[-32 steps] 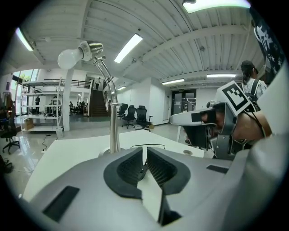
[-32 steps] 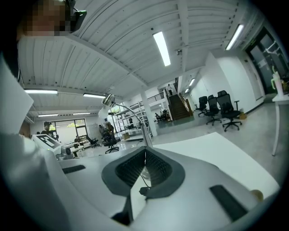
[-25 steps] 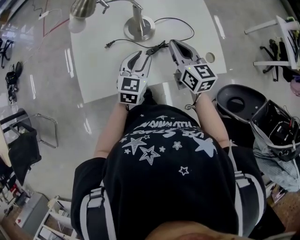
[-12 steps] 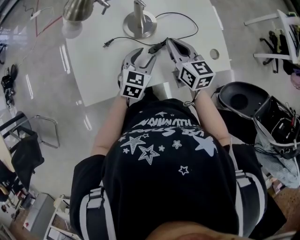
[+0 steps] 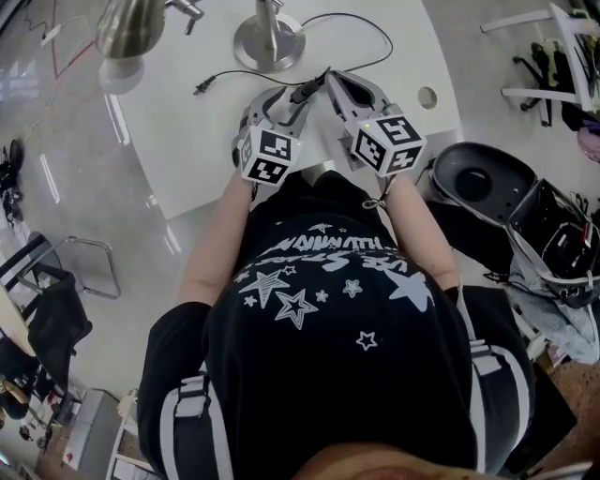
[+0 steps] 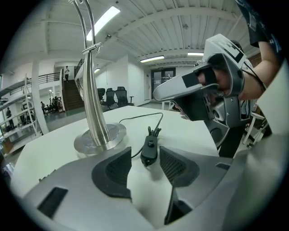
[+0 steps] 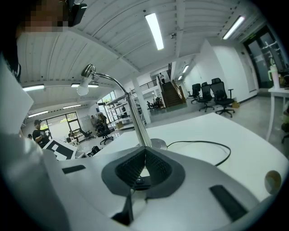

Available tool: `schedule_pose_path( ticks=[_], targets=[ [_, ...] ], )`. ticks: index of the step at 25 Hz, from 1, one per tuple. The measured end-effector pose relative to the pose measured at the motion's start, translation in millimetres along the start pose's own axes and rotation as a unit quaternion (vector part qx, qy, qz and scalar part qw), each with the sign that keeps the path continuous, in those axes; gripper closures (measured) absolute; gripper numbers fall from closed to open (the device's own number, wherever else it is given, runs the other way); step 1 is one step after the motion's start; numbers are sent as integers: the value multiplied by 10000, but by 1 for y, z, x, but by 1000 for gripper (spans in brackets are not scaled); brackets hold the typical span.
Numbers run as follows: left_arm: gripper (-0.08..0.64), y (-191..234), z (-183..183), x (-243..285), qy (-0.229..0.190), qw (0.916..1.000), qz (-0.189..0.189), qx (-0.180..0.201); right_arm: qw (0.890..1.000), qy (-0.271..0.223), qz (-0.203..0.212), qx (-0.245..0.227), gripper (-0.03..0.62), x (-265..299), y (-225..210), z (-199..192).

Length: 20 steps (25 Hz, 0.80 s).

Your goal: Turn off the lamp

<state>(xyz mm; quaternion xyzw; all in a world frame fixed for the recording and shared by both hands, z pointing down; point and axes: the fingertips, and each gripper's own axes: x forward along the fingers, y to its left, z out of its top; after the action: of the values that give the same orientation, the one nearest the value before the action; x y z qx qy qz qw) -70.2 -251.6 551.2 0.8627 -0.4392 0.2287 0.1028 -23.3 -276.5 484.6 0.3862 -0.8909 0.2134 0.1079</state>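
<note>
- Lamp [image 5: 269,42] stands at the far side of the white table [image 5: 187,141]; its round metal base sits flat on the top, and in the head view its shade [image 5: 127,23] hangs out past the table's left edge; the left gripper view shows the curved metal stem [image 6: 95,113] rising from the base
- Black cord [image 5: 366,28] loops from the base across the table; an inline switch [image 5: 305,91] lies on the cord, flat on the table near the front edge; a plug [image 5: 200,90] lies loose on the table to the left of the switch
- Left gripper [image 5: 284,101] is low over the table with its claw spread wide; its own view shows the switch [image 6: 149,151] lying just ahead of and between the two dark pads, touching neither; left gripper [image 6: 145,152] pinches nothing
- Right gripper [image 5: 333,80] is just beside the left one, its tip close to the switch from the right; in its own view the pads meet at the tips with nothing gripped, right gripper [image 7: 145,151]; the left gripper view shows it [image 6: 158,94] raised above the table, apart from the switch
- A round hole [image 5: 427,97] sits in the table top to the right of both grippers
</note>
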Motion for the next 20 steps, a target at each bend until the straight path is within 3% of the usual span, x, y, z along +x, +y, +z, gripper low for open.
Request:
schedule_pose_path(
  ticks=[5, 11, 14, 20],
  targets=[
    [354, -1, -5, 9, 135, 9994, -88, 299, 9999, 94, -35, 34, 586, 1, -1, -7],
    [358, -6, -9, 10, 196, 9988, -366, 275, 9996, 273, 5, -44, 586, 5, 0, -15],
    [427, -8, -8, 9, 182, 9982, -455, 342, 9992, 388, 36, -69, 586, 10, 3, -20],
    [433, -8, -10, 9, 189, 9979, -542, 316, 9979, 622, 116, -128, 586, 19, 9, -31]
  ],
)
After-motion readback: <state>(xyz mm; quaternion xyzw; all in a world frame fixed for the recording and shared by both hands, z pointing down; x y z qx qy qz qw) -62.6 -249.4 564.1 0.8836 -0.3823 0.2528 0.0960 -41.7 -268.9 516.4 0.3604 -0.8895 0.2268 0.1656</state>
